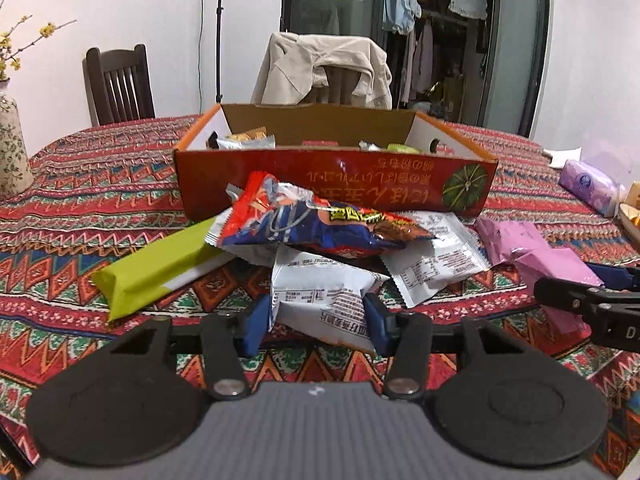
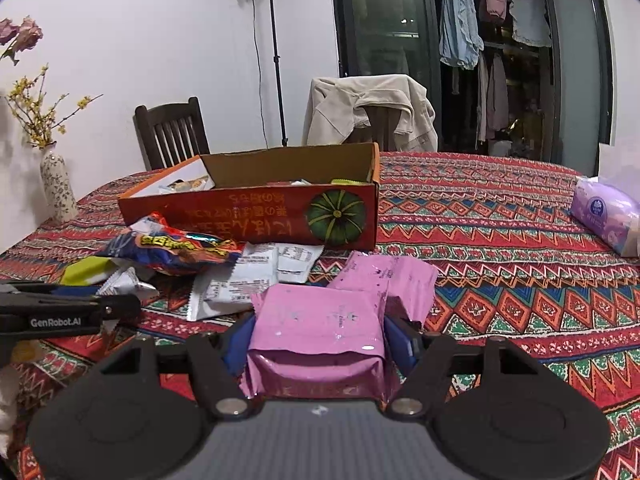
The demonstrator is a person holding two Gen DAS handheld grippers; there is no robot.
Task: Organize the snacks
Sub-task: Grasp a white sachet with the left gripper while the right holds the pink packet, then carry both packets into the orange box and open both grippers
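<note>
the left tongs [image 1: 316, 322] clamp a white snack packet [image 1: 320, 296], small print on its back, long axis running away from them toward the box [image 1: 336, 184]. the right tongs [image 2: 316, 344] grip a pink packet [image 2: 320, 320], faint logo unreadable. "genrobot.ai" shows on the left tongs' side. the box, ahead on the counter [image 2: 500, 240], bears upside-down yellow script.

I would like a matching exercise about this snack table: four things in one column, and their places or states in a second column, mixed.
Things
1. white packet
2. pink packet
3. green bar
4. cardboard box

States
A. lies free on the tablecloth
B. between the left tool's fingers
C. stands open behind the pile, snacks inside
D. between the right tool's fingers

Pairs: 1-B, 2-D, 3-A, 4-C
</note>
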